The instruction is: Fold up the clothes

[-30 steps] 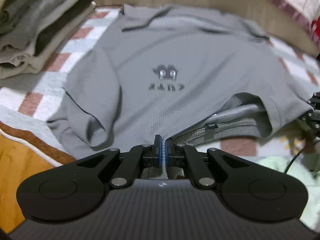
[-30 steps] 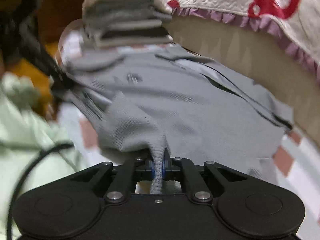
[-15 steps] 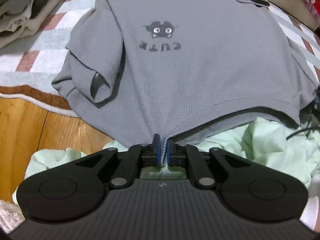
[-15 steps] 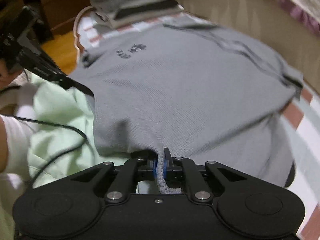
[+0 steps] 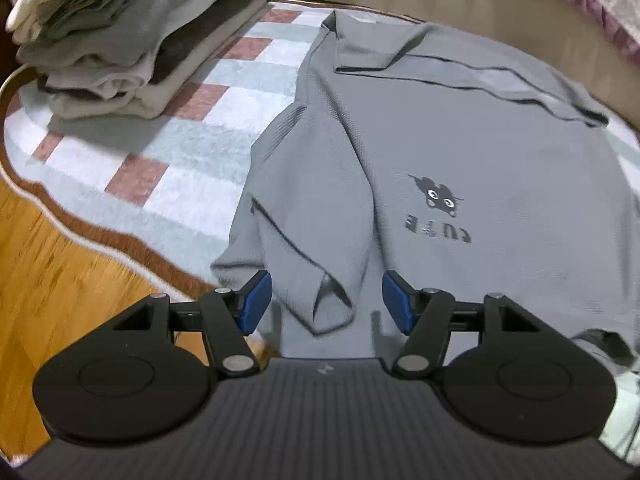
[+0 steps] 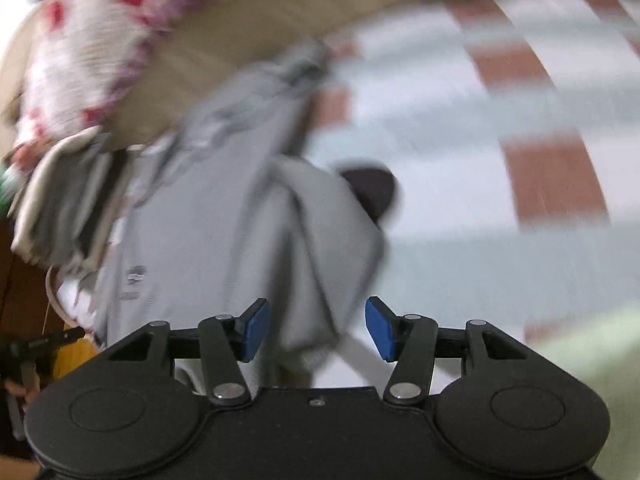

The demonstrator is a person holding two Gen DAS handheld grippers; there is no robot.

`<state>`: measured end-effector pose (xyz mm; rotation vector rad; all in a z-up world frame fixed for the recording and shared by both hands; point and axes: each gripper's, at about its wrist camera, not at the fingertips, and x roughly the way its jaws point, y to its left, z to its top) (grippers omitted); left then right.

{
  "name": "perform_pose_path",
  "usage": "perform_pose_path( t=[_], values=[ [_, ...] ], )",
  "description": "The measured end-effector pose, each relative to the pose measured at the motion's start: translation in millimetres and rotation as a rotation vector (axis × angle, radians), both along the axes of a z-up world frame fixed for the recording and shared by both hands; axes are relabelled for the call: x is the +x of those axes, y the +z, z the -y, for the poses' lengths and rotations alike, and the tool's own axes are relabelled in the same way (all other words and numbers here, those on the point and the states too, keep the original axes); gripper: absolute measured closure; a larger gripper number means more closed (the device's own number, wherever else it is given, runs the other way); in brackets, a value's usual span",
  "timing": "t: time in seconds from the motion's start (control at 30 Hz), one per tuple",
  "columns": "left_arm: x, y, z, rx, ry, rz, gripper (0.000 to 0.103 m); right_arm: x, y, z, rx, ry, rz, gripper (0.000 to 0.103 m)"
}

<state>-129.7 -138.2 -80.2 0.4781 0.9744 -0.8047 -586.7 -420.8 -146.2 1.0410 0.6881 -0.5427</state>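
Grey shirt (image 5: 460, 136) flat on checked rug (image 5: 188, 152), right view motion-blurred

Both tools are showing the same build: the left tool (image 5: 326, 300) is wearing a matte black housing with fine ribbed lines, two round black discs at its sides, and angular black linkage arms fastened with silver screws. Blue pads (image 5: 254, 300) are capping its fingers, and a small pale mark is sitting at the housing's centre. The right tool (image 6: 318, 328) is carrying blue pads (image 6: 378, 328) too, with a single centre screw.
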Motion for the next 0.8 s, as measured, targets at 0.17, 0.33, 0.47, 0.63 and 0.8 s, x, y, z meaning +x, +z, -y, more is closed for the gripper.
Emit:
perform_pose_path(
  t=[0.17,0.33,0.47,0.63,0.8],
  values=[
    [13,-28,28,0.080,-0.034,0.049,0.036,-1,-27,-18,0.190,-0.100,0.077,0.043],
    [25,-38,35,0.147,-0.042,0.136,0.030,17,-35,-16,0.276,-0.189,0.154,0.032],
    [51,-28,19,0.105,0.035,0.167,0.094,32,-32,-15,0.234,-0.234,0.159,0.029],
    [84,-16,-1,0.052,0.131,0.205,0.094,28,-25,-23,0.101,-0.333,0.143,0.030],
    [117,-4,-20,-0.002,0.226,0.243,0.094,31,-24,-22,0.001,-0.346,0.141,0.030]
  ],
)
